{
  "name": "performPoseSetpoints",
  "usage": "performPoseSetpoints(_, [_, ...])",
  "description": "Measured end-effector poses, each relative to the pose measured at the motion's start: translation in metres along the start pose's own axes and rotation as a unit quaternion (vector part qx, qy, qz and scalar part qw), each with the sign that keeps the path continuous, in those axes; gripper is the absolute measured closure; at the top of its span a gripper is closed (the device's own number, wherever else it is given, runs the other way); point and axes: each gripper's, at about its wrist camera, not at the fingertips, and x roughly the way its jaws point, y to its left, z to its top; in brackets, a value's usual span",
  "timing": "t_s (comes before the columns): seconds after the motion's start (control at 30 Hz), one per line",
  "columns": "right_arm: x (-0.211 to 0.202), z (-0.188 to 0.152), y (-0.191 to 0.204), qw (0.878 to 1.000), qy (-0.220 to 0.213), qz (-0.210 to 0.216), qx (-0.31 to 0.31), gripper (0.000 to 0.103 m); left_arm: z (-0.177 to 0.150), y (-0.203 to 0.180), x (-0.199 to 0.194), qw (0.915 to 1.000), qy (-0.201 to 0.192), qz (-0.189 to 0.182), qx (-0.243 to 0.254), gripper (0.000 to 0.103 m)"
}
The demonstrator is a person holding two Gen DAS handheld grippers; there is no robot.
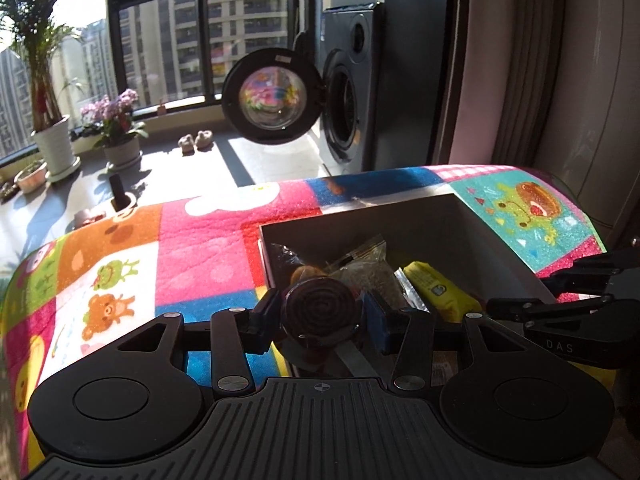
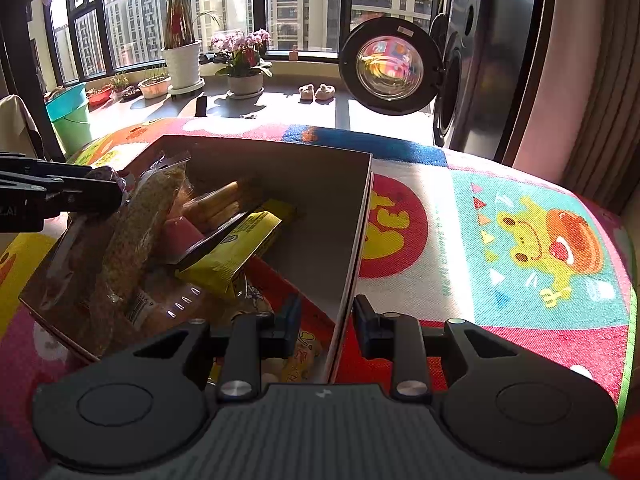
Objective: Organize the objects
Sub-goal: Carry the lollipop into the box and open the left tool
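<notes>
Left gripper clamped on a round dark snack with a spiral face, one pad on either side of it, held above the near left corner of the open cardboard box. In the right wrist view, same gripper entering from the left over the box's left edge, the dark snack just showing at its tip.

Right gripper narrowed onto the box's right wall, one finger inside, one outside; whether the pads actually press the cardboard, cannot tell. Seen from the left wrist camera as black linkage at the right, by the box's near right corner.

Inside the box: a yellow packet lying slantwise near the middle, a clear bag of brownish grainy snack to its left, a pack of stick-shaped biscuits farther back, more wrappers beneath. Contents crowded directly below the held snack.

Box resting on a bright cartoon-print mat, frog picture to the right. Beyond, at the far side: washing machine with its round door swung open, potted palm, pink flowering plant, small slippers on the sunlit floor, teal bucket far left.
</notes>
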Motion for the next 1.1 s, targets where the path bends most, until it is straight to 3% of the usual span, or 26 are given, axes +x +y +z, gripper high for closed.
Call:
performPoseSetpoints(0.2, [0.002,0.001,0.002,1.0,0.001,-0.006,-0.002,0.074,-0.002,-0.002,0.0,1.0,-0.003,-0.003,-0.001,0.052])
performPoseSetpoints(0.4, [0.001,0.001,0.002,1.0,0.001,-0.006,-0.002,0.074,-0.004,-0.002,-0.004,0.9985,-0.017,-0.05,-0.016,0.053])
performPoseSetpoints(0.73, [0.002,0.001,0.002,1.0,0.001,-0.005,-0.002,0.074,-0.002,0.013,-0.023,0.9976,-0.04,-0.036,-0.044,0.054])
performPoseSetpoints(0.93, [0.001,0.001,0.001,1.0,0.0,-0.002,0.002,0.074,-0.014,0.034,-0.027,0.9982,0.005,0.008,-0.06,0.055])
performPoseSetpoints(1.1, [0.001,0.002,0.0,1.0,-0.002,-0.011,0.005,0.086,-0.029,0.041,-0.017,0.9957,0.054,-0.026,-0.07,0.055])
